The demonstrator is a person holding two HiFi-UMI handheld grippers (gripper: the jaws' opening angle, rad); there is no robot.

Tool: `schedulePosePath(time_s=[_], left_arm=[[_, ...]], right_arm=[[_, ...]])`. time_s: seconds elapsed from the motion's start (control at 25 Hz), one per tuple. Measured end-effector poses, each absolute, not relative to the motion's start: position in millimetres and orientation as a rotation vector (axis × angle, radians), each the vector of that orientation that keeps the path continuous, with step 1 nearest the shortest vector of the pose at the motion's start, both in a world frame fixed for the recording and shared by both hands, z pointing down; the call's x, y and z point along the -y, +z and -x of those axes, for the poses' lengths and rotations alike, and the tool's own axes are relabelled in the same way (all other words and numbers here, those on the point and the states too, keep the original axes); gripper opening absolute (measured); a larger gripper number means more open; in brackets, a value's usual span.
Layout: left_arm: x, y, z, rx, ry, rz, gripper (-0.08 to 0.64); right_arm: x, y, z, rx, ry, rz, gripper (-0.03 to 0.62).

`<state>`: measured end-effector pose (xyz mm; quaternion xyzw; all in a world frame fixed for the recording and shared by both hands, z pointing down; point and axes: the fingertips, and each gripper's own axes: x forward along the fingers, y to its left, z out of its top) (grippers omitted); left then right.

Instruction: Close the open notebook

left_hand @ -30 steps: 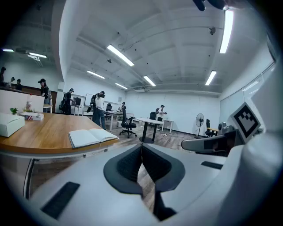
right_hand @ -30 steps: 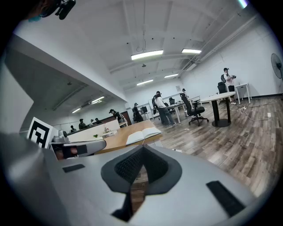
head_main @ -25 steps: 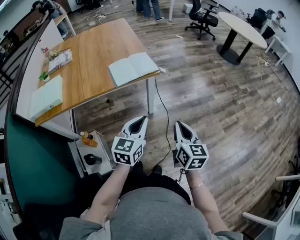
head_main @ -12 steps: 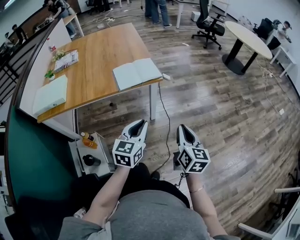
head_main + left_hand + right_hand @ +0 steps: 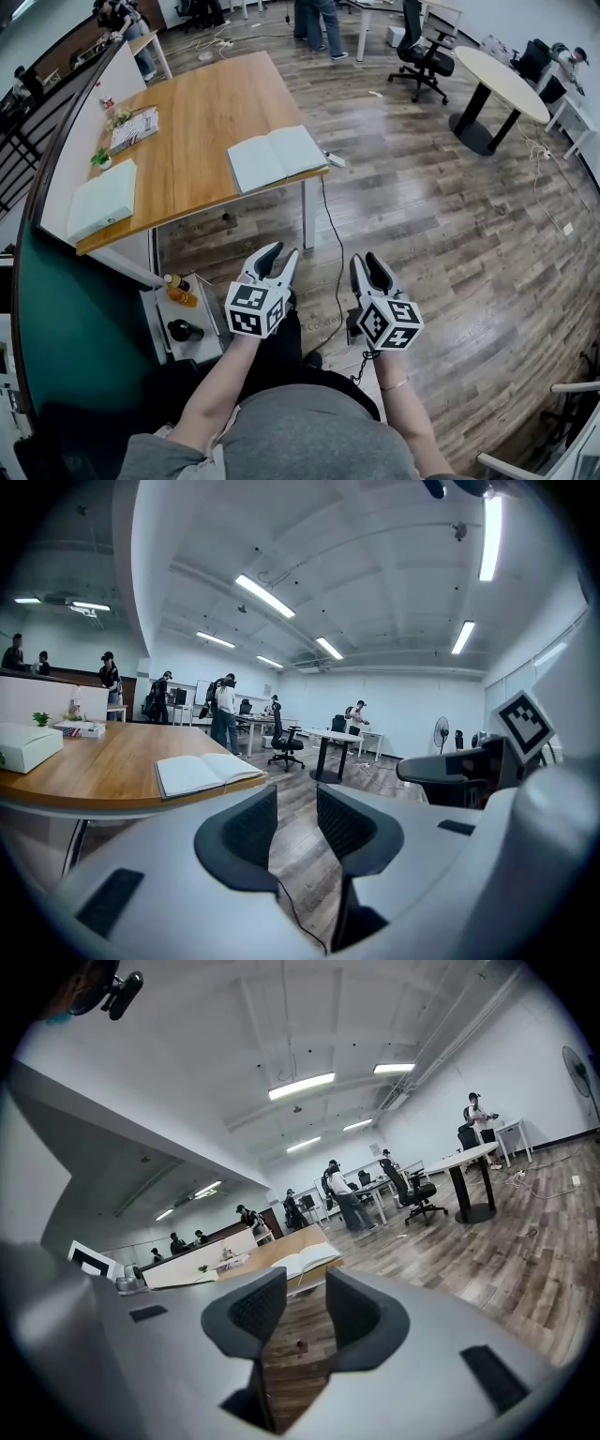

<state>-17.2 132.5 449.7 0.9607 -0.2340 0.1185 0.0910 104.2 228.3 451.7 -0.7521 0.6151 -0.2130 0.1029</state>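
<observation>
While it lies open with its pale pages up, the notebook (image 5: 276,157) sits at the near right corner of the wooden desk (image 5: 202,98), in the upper middle of the head view, with one edge close to the desk's rim. Further left on the same desk, well apart from it, are a pale closed box (image 5: 101,199), a small green plant (image 5: 98,157) and a printed booklet (image 5: 134,128). A dark cable (image 5: 331,230) trails from the desk corner down across the plank floor (image 5: 450,244).

Lower in the frame, both grippers are held over the floor, well short of the desk and pointing toward it. The left gripper (image 5: 281,253) has just been opening; its jaws stand apart with nothing between them. The right gripper (image 5: 367,261) has likewise just been opening, and its gap shows only floor. An orange-capped bottle (image 5: 174,287) stands on a low shelf at lower left. A round table (image 5: 502,75) and an office chair (image 5: 422,47) occupy the upper right.
</observation>
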Motion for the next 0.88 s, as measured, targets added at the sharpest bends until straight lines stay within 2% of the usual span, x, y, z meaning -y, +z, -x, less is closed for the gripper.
schedulePosePath(time_s=[0.16, 0.6, 0.88], left_arm=[[-110.7, 451.9, 8.0, 0.683, 0.337, -2.846, 0.152], [-7.9, 456.7, -24.4, 0.691, 0.323, -2.838, 0.201], [57.7, 461.1, -34.6, 0.694, 0.338, -2.811, 0.204]], right_arm=[[-209.8, 452.6, -114.8, -1.803, -0.635, 2.226, 0.165], [-108.4, 468.1, -139.8, -1.826, -0.732, 2.202, 0.189], [-37.2, 472.4, -156.9, -1.824, -0.785, 2.206, 0.198]])
